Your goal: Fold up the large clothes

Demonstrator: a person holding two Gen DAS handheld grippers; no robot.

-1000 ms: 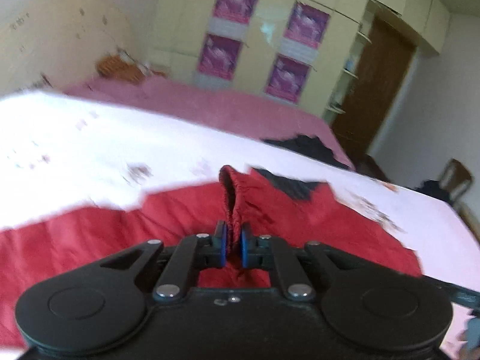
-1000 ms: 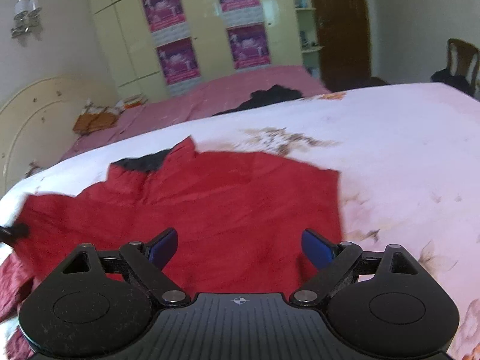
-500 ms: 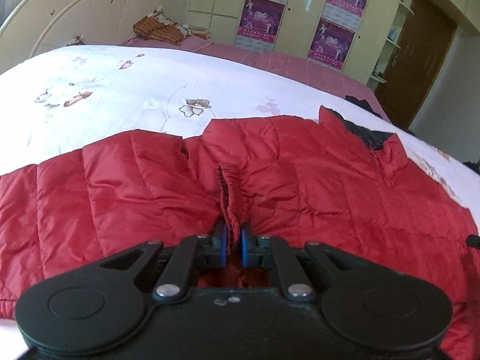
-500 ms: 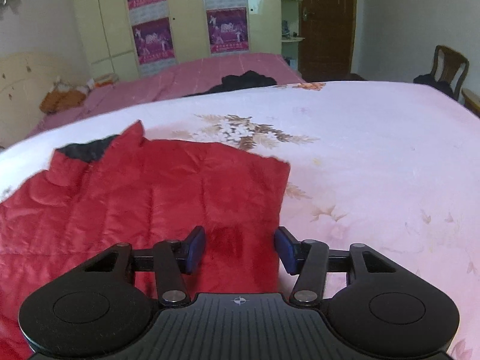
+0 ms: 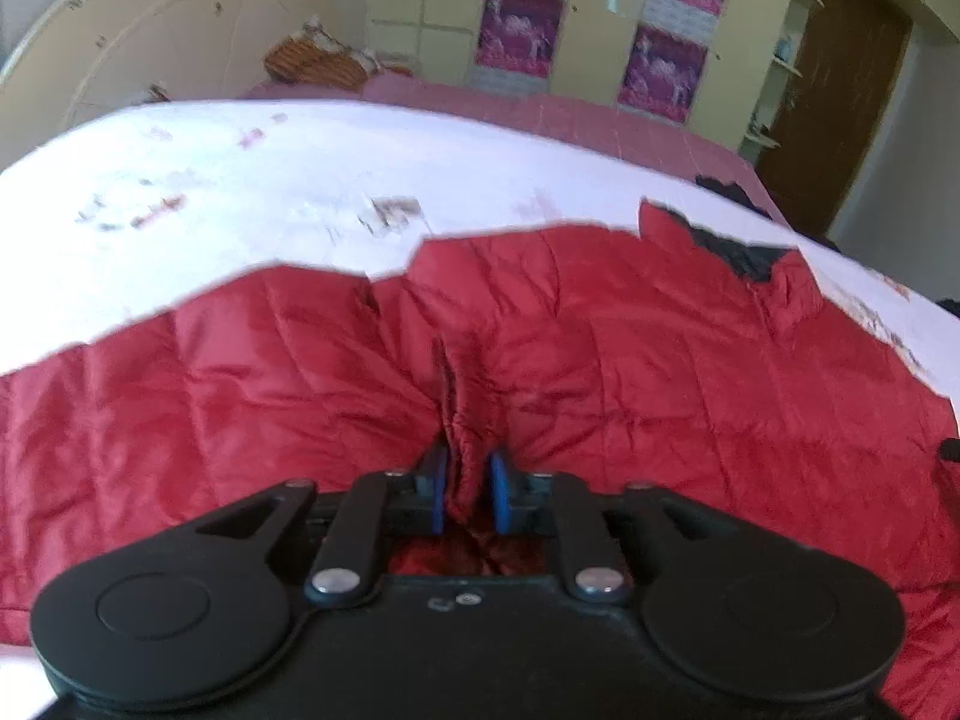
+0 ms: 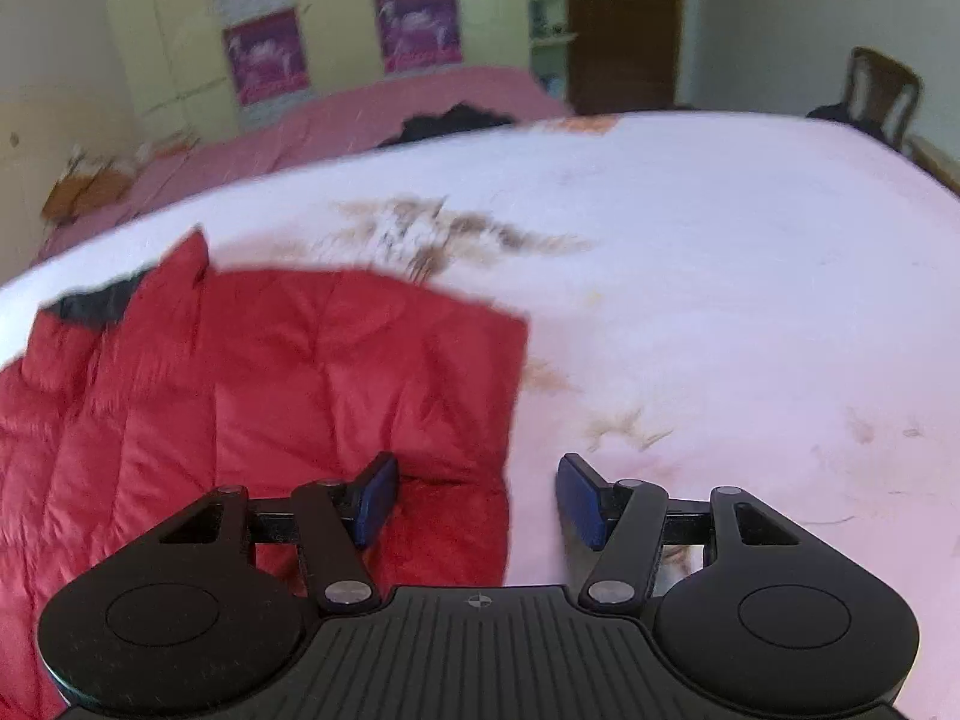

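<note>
A red quilted jacket (image 5: 600, 372) with a black collar lining (image 5: 732, 252) lies spread on a white floral bed sheet (image 5: 300, 180). My left gripper (image 5: 468, 492) is shut on a bunched fold of the jacket, held low over the garment. In the right wrist view the jacket (image 6: 270, 372) fills the left side, its straight edge running down the middle. My right gripper (image 6: 477, 498) is open and straddles that edge, its left pad (image 6: 375, 495) over the red fabric and its right pad (image 6: 579, 498) over the sheet.
A pink bedspread (image 6: 360, 114) lies beyond the white sheet, with a dark garment (image 6: 450, 120) on it. A cream wardrobe with purple posters (image 5: 660, 60), a brown door (image 6: 624, 24) and a wooden chair (image 6: 876, 90) stand behind. A headboard (image 5: 150, 36) is at the far left.
My right gripper has opened wider and shifted right, onto the jacket's edge. My left gripper stays shut on the fold and has tilted and moved slightly over the jacket.
</note>
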